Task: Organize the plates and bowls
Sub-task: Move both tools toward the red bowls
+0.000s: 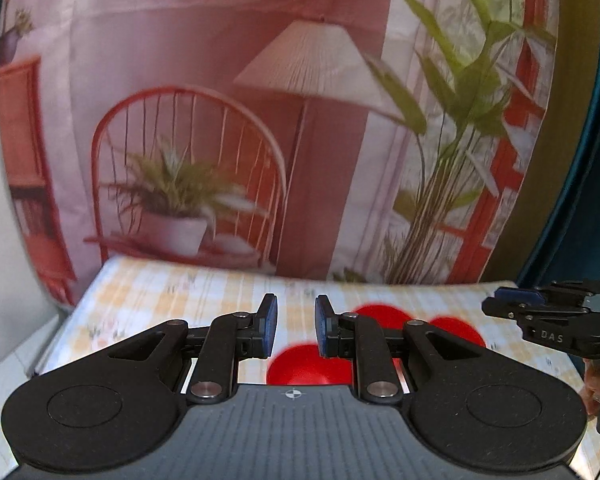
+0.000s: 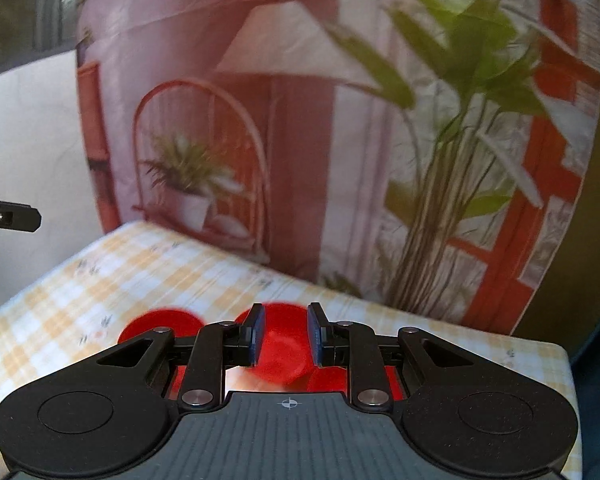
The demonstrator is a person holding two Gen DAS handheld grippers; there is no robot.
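Note:
Several red dishes lie on a table with a yellow checked cloth [image 1: 172, 292]. In the left wrist view one red dish [image 1: 306, 366] sits just under my left gripper [image 1: 296, 326], with two more behind at the right [image 1: 380, 312] [image 1: 456, 328]. My left gripper is open and empty above the table. In the right wrist view a red bowl [image 2: 284, 346] shows between the fingers of my right gripper [image 2: 285, 334], which is open and empty above it. Another red dish [image 2: 160, 320] lies to its left. The right gripper also shows in the left wrist view [image 1: 552, 320].
A printed backdrop [image 1: 260, 120] with a lamp, chair and plants hangs right behind the table's far edge. A white wall [image 2: 28, 140] stands at the left. The cloth [image 2: 80, 280] covers the table's left part.

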